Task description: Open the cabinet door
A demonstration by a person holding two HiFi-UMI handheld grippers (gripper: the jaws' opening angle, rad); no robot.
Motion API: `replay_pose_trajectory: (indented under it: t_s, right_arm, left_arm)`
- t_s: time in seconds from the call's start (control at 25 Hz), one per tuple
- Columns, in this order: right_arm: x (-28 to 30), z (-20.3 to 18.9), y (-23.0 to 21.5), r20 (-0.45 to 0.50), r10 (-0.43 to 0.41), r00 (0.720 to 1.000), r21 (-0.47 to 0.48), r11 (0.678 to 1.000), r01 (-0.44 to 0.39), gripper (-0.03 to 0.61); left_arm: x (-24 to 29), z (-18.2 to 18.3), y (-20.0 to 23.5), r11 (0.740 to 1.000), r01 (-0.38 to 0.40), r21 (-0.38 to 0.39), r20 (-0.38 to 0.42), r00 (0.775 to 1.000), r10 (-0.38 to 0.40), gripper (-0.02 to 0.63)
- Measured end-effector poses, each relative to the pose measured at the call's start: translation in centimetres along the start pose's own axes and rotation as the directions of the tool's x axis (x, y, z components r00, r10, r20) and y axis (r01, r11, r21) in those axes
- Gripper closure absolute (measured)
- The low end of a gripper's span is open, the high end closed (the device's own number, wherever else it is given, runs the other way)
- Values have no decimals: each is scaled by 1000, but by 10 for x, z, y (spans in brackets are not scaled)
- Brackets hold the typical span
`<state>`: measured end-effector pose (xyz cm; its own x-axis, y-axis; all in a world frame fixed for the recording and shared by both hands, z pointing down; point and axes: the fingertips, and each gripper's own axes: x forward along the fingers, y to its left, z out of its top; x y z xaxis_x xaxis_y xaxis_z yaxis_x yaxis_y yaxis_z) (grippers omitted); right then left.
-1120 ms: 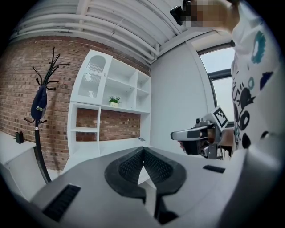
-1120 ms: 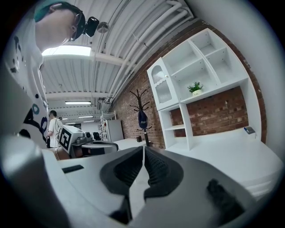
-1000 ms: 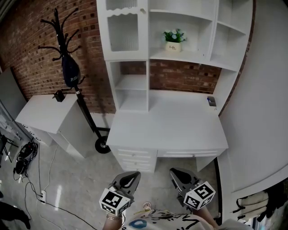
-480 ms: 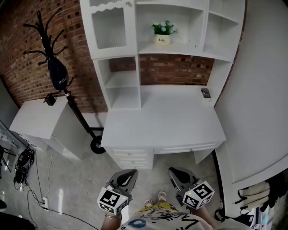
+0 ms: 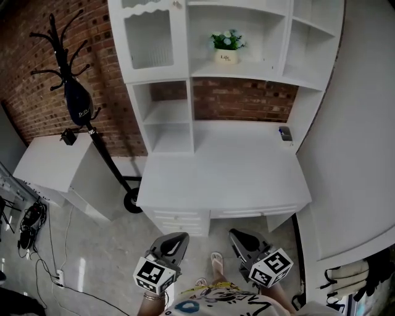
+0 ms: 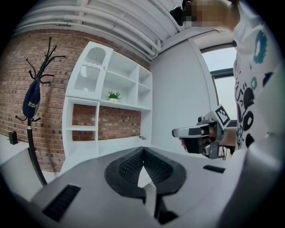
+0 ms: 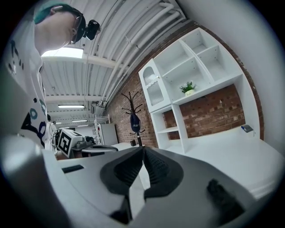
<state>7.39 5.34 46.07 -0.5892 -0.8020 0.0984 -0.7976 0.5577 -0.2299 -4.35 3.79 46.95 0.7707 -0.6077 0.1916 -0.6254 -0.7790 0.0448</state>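
The white cabinet door (image 5: 148,40) with a ribbed glass pane is closed at the top left of the desk hutch, its small knob (image 5: 178,5) at the upper right corner. It also shows in the left gripper view as the arched door (image 6: 91,73) and in the right gripper view as the door (image 7: 153,87). My left gripper (image 5: 176,237) and right gripper (image 5: 237,236) hang low in front of the desk (image 5: 222,176), far below the door. Both are shut with nothing held: left tips (image 6: 142,149) and right tips (image 7: 143,148) meet.
A coat rack with a dark bag (image 5: 79,105) stands left of the desk beside a low white side cabinet (image 5: 52,163). A potted plant (image 5: 226,46) sits on a hutch shelf and a small dark object (image 5: 284,133) on the desktop. A white wall (image 5: 358,123) bounds the right.
The person has stepped a little toward the desk, and both grippers moved along with them. Both grippers stay shut and low.
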Motion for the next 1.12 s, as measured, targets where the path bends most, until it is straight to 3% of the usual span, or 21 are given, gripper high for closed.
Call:
replay_pose_trajectory:
  t_s: [0.52,0.8,1.12]
  right_arm:
    - [57,45,-60,22,83,996,-55,995,-81,549]
    - [76,48,-90,-7,80,997,-59,995,-80,549]
    - [93,48,-107,-24,80,997,-29,996,-80,549]
  left_arm:
    - [70,29,45,998,-55,5,36,998,55,598]
    - [104,45,64,999,-47,14,61,997,46,600]
    - [124,44,78,999,-34,-4,35,999,34,598]
